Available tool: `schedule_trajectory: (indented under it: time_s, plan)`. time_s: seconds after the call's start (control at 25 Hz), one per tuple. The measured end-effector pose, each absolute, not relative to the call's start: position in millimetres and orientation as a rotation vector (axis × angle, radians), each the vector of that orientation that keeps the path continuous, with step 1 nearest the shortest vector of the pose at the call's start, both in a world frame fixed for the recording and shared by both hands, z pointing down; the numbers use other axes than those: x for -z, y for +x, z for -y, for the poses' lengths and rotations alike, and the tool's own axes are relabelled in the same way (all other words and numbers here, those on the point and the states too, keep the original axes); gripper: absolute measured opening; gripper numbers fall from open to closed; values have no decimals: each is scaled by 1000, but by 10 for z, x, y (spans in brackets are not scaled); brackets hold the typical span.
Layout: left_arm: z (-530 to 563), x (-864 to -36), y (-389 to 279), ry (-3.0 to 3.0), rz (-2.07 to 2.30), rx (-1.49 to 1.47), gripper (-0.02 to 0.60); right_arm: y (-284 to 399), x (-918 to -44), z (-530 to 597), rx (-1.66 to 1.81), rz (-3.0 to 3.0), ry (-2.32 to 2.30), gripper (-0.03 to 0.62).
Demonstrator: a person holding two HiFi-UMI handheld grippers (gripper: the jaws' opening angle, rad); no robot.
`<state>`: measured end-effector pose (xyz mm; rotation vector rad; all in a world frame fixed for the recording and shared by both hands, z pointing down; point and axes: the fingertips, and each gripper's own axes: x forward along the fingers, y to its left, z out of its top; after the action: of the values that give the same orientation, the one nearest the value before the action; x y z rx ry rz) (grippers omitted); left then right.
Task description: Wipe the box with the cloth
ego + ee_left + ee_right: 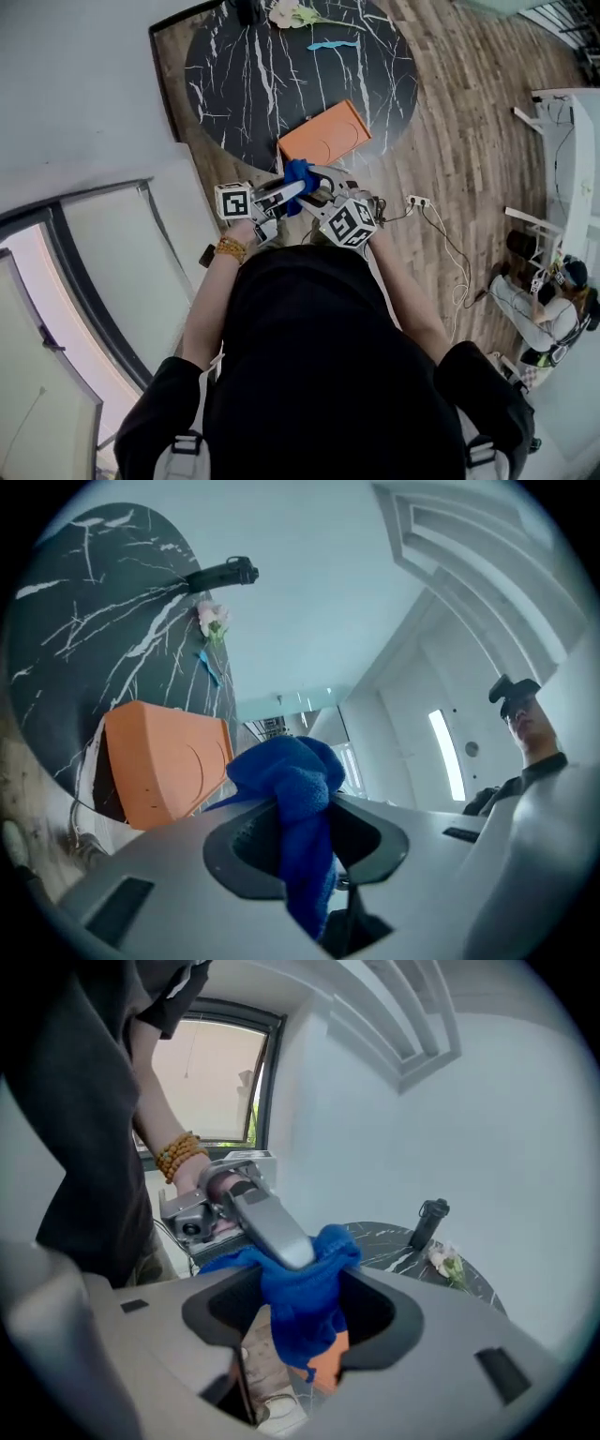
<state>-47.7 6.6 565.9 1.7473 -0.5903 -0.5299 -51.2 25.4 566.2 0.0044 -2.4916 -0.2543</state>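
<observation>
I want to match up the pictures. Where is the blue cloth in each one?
Head view: cloth in the middle, just below the orange box.
Left gripper view: cloth low in the middle, right of the box.
Right gripper view: cloth low in the middle, hanging over a bit of the box.
Shared landmark: the box.
</observation>
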Motion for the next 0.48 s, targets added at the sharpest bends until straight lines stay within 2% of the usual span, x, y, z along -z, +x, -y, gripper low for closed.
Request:
schedule_trajectory:
  time_s: [0.16, 0.32, 0.48]
  plan:
    - [46, -5643, -616, 1702, 737, 585, 113, -666, -5710, -147, 278, 2489, -172, 212]
    - [206, -5665, -593, 1660, 846, 635, 182, -576, -5758, 45, 252, 2437, -469, 132]
    - [252, -6026, -771, 1535, 1135, 546, 198, -440, -5913, 823, 409, 2316, -608, 124]
